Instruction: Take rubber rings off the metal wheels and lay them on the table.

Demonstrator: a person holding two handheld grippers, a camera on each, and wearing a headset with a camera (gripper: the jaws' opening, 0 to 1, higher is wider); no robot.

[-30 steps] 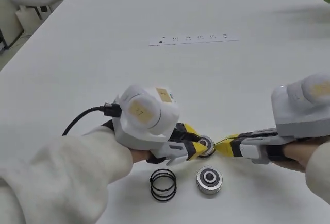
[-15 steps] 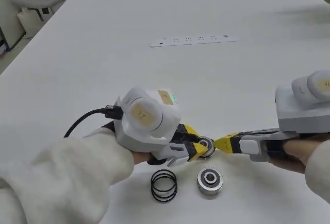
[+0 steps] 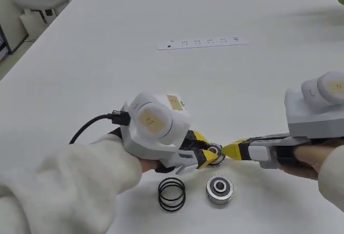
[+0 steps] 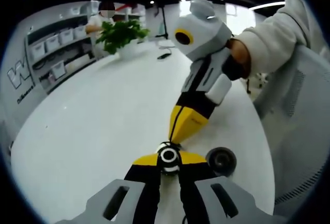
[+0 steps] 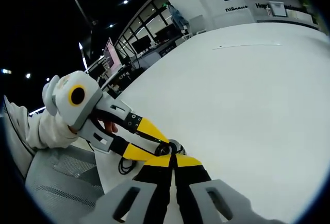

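Meeting above a white table [image 3: 107, 40] bearing a plant [image 4: 121, 31], the left gripper [image 3: 208, 150] clenched 1 metal wheel [image 4: 168, 155]; the right gripper [image 5: 175, 158] pinched shut against it.

Yellow left tongs [image 3: 208, 157] and right tongs [image 3: 226, 150], silver wheel [image 3: 216, 150], black rings [image 3: 171, 193].

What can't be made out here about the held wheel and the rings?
Held wheel: head view, the left gripper covers its rim; whether a ring is on it is hidden.
Right gripper: right gripper view, too small to tell whether its tips pinch a ring.
Ring stack: head view, too small to count.
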